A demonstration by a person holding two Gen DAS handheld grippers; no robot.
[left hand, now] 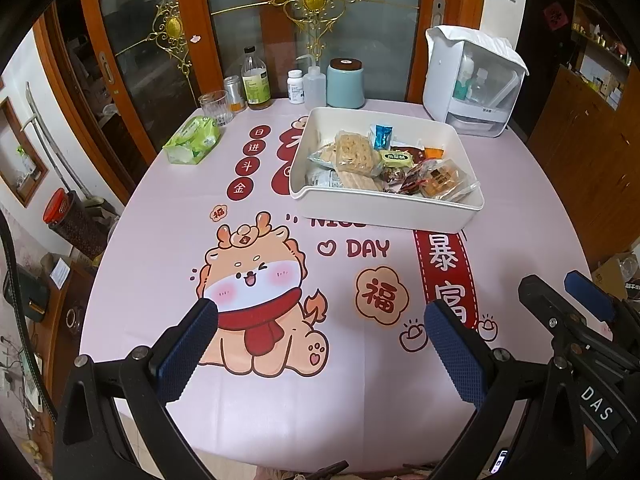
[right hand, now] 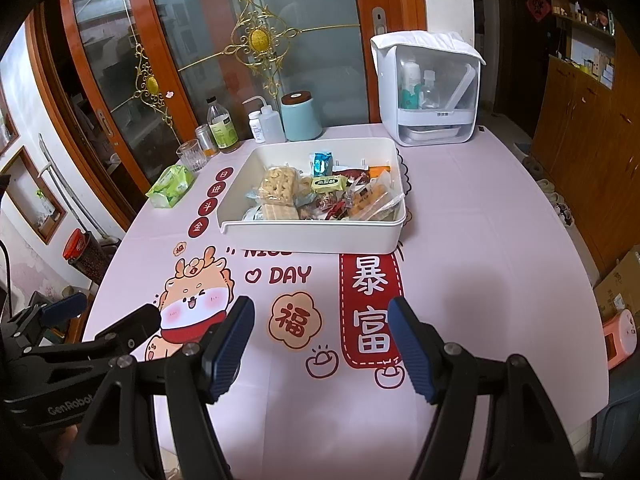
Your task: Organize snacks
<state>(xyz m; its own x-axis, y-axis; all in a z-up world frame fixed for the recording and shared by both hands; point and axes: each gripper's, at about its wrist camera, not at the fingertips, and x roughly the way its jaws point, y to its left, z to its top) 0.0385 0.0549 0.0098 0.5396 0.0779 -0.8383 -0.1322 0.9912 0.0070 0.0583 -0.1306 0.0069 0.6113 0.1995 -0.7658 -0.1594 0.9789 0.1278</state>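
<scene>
A white tray point(left hand: 384, 212) point(right hand: 312, 236) stands at the far middle of the pink printed tablecloth. It holds several wrapped snacks: pale rice-cracker packs point(left hand: 352, 152) point(right hand: 278, 186), a blue packet point(left hand: 382, 136) point(right hand: 322, 162), a yellow-green packet point(left hand: 396, 158) point(right hand: 328, 184) and red and orange wrappers. My left gripper point(left hand: 320, 308) point(right hand: 116, 308) hovers open over the dragon drawing, well short of the tray, with nothing between its blue pads. To its right, my right gripper point(right hand: 320, 304) point(left hand: 556, 284) is likewise open and empty near the table's front.
A green tissue pack point(left hand: 192, 140) point(right hand: 170, 186) lies at the far left. Behind it stand a glass point(left hand: 216, 106), bottles and a teal canister point(left hand: 346, 82) point(right hand: 300, 116). A white lidded storage box point(left hand: 472, 80) point(right hand: 428, 88) sits at the far right. Glass doors rise behind the table.
</scene>
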